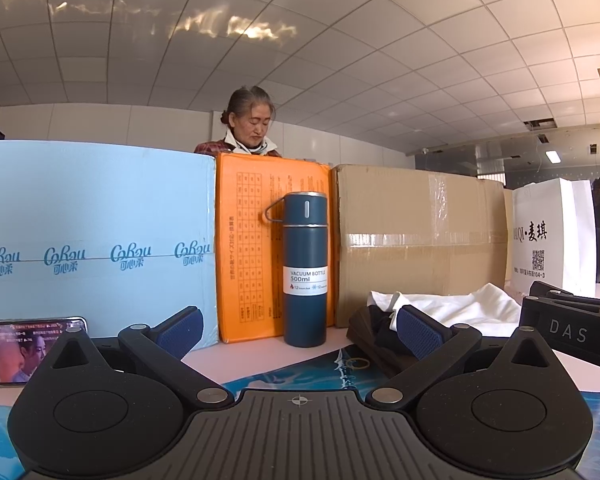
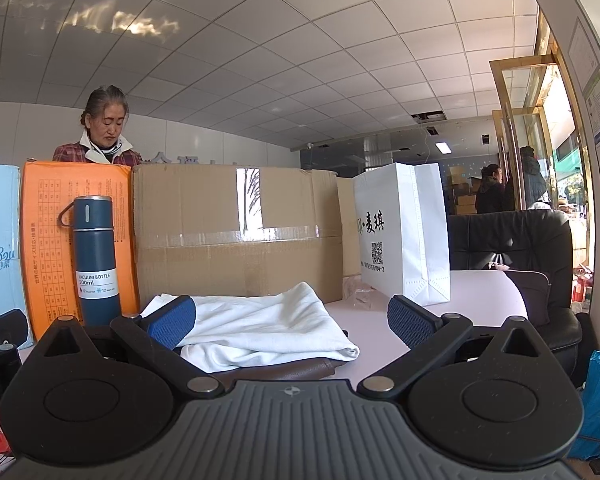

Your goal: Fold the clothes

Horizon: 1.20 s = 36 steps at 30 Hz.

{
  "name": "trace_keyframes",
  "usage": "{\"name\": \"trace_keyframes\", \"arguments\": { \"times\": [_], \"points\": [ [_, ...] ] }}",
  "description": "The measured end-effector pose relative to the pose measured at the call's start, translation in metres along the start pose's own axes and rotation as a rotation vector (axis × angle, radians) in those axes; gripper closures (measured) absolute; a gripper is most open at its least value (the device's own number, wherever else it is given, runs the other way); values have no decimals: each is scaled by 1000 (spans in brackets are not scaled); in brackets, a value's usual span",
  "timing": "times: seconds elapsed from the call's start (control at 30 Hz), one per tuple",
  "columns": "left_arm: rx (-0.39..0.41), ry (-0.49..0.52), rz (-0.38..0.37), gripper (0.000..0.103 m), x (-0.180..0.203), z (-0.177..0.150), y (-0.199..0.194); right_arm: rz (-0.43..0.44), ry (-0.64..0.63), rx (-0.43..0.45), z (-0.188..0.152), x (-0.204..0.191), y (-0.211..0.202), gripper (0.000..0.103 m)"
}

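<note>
A white garment (image 2: 260, 328) lies crumpled on a dark brown garment (image 2: 284, 368) on the pale table, in front of the cardboard box. In the left wrist view the white garment (image 1: 460, 306) sits to the right, over dark cloth (image 1: 374, 330). My right gripper (image 2: 292, 318) is open and empty, low over the table, with the clothes between and just beyond its blue pads (image 2: 172, 322). My left gripper (image 1: 300, 330) is open and empty, left of the clothes, facing the bottle. The right gripper's body (image 1: 572, 330) shows at the right edge of the left wrist view.
A blue vacuum bottle (image 1: 305, 268) stands before an orange box (image 1: 252, 248). A light blue box (image 1: 96, 240), a cardboard box (image 2: 236, 236) and a white bag (image 2: 404, 236) line the table's back. A phone (image 1: 16, 348) leans at left. A person stands behind the boxes. A black chair (image 2: 516, 248) is right.
</note>
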<state>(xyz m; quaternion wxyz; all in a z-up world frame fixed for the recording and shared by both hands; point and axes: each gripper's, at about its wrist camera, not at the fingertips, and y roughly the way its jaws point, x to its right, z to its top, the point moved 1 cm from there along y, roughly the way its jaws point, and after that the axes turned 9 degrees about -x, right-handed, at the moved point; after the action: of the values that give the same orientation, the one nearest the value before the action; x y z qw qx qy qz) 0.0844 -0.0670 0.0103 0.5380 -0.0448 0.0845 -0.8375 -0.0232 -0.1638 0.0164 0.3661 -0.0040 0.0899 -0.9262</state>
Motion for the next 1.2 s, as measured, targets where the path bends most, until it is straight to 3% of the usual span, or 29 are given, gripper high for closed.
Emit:
{"name": "trace_keyframes", "arguments": {
  "times": [1.2],
  "points": [
    [-1,1,6,0,2,1,0,2,6,6,0,1,0,0]
  ]
}}
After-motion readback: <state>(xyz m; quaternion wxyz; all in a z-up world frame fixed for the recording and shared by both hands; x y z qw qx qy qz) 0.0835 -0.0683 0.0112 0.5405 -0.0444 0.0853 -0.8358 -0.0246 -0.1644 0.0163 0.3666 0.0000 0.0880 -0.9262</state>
